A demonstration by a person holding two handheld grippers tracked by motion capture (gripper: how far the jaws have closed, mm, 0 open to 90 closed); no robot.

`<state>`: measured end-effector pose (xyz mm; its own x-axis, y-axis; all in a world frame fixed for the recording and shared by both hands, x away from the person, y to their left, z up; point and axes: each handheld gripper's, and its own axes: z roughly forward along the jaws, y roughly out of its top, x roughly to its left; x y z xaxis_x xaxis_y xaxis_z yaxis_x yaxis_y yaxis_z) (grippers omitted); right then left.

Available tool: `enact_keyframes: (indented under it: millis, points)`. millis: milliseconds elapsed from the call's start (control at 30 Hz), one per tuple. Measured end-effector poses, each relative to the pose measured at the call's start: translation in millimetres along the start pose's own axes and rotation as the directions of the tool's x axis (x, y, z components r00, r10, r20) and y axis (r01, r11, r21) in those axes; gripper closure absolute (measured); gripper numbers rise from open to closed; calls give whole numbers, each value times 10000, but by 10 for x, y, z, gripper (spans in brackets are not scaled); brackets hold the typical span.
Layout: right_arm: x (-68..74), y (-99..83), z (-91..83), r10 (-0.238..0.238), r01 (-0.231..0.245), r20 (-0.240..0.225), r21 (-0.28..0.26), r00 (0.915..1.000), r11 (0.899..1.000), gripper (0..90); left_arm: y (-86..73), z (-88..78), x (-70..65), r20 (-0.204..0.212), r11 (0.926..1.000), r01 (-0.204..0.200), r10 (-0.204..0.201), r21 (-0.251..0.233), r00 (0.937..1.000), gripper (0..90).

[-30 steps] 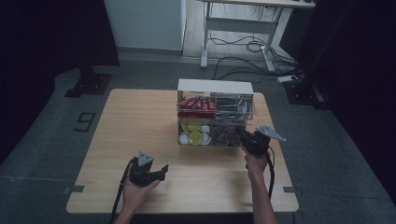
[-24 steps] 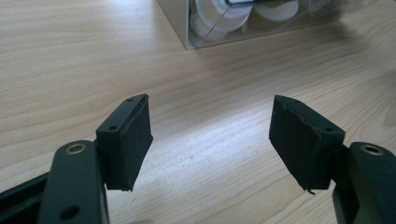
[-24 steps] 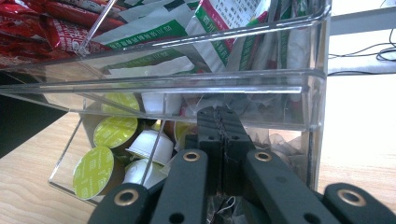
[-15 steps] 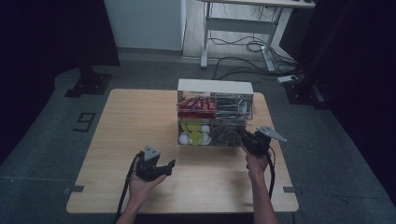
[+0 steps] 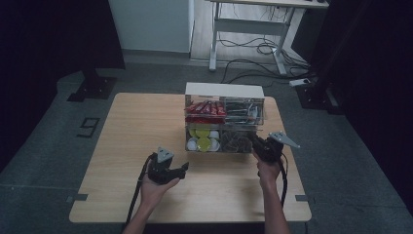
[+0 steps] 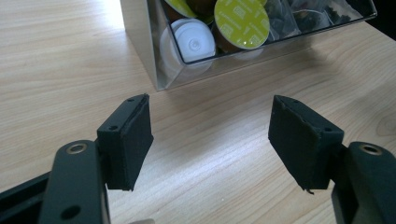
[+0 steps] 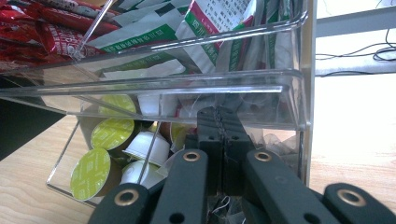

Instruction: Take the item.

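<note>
The left gripper has slid across the table toward the clear organiser since a second ago, now at about 7 o'clock of it, jaws wide apart over bare wood. The right gripper has stayed at the lower bin's 4 o'clock corner, jaws pressed together; whether a tea bag is pinched, I cannot tell. Probably the left is coming in to assist
</note>
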<state>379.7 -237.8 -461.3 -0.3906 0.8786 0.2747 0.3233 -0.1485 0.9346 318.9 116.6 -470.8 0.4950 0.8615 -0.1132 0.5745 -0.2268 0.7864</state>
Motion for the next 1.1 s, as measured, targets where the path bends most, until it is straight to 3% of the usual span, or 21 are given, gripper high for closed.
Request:
enact_keyframes:
  millis: [533,733,1100]
  points:
    - [-12,4,-8,64,-64,-14,-18,10000,10000,887,182,156,-86,74,10000,-69,69,58,9999,306]
    - [-12,4,-5,66,-66,-4,-25,10000,10000,887,267,213,-97,-177,9995,-315,317,80,9993,308]
    - [-19,0,-1,99,-99,-41,-28,9999,9999,887,353,311,-170,-172,9987,-498,497,-67,9986,310]
